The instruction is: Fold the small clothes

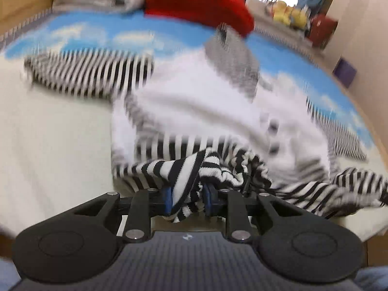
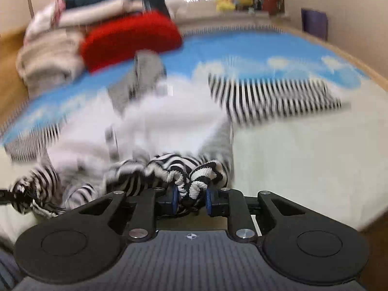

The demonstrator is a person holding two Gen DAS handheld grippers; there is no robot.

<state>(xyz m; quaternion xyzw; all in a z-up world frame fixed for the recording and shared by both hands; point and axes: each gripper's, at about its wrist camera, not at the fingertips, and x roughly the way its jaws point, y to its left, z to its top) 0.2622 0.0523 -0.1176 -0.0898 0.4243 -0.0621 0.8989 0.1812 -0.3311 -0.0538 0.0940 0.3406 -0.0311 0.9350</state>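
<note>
Sky-print cloth point(image 1: 169, 29) covers the worktop, with bare pale surface on both outer sides. At the far edge sit a red knit point(image 1: 198, 2) and folded pale clothes point(image 2: 48, 55). Spread mid-worktop lies the white top with striped sleeves point(image 1: 206, 101). Left claw point(image 1: 188, 200) and right claw point(image 2: 191, 200) each pinch its bunched striped hem at the near edge.

We saw the garment point(image 1: 201, 111) spread on the cloth: a small white top with black-and-white striped sleeves and hem, dark buttons down the front. Its body lay flat and blurred, one sleeve point(image 1: 89, 75) stretched out to the side. The striped hem point(image 1: 184, 169) was bunched and lifted at the near edge, its folds crumpled; in the right wrist view the same hem point(image 2: 174, 169) puckered into a tight knot.
</note>
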